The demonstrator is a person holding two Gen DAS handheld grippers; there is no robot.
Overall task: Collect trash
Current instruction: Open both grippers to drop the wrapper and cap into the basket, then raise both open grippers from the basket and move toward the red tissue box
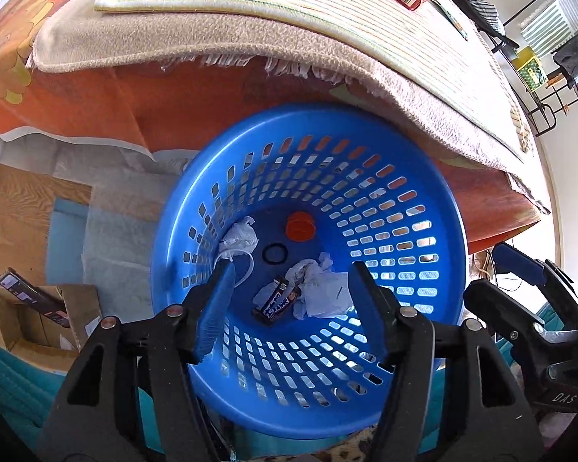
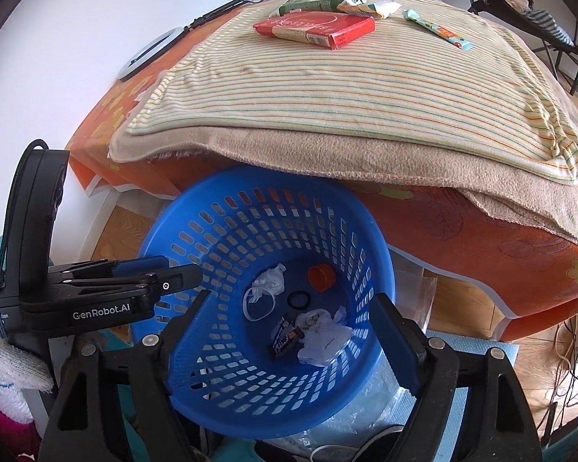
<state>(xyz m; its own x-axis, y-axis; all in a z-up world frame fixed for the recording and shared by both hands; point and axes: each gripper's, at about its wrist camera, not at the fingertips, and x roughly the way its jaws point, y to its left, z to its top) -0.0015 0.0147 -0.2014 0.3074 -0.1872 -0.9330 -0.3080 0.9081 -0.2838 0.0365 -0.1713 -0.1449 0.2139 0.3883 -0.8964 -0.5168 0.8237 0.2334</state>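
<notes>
A blue perforated basket (image 1: 435,177) stands on the floor against the table; it also shows in the right wrist view (image 2: 227,208). Inside lie crumpled white tissues (image 1: 321,288), a dark snack wrapper (image 1: 275,302), an orange cap (image 1: 299,226), a black ring (image 1: 274,252) and more white tissue (image 1: 239,236). My left gripper (image 1: 289,269) is open and empty above the basket's mouth. My right gripper (image 2: 291,300) is open and empty above the basket too. On the striped cloth lie a red box (image 2: 316,29), a green packet (image 2: 308,4), a white wrapper (image 2: 370,7) and a thin sachet (image 2: 437,29).
The table has an orange floral cover (image 2: 462,227), a beige towel (image 2: 327,150) and a striped cloth (image 2: 346,77). A cardboard box (image 1: 46,319) sits on the floor at left. A black rack (image 2: 535,11) stands at far right. The left gripper's body (image 2: 96,296) shows beside the basket.
</notes>
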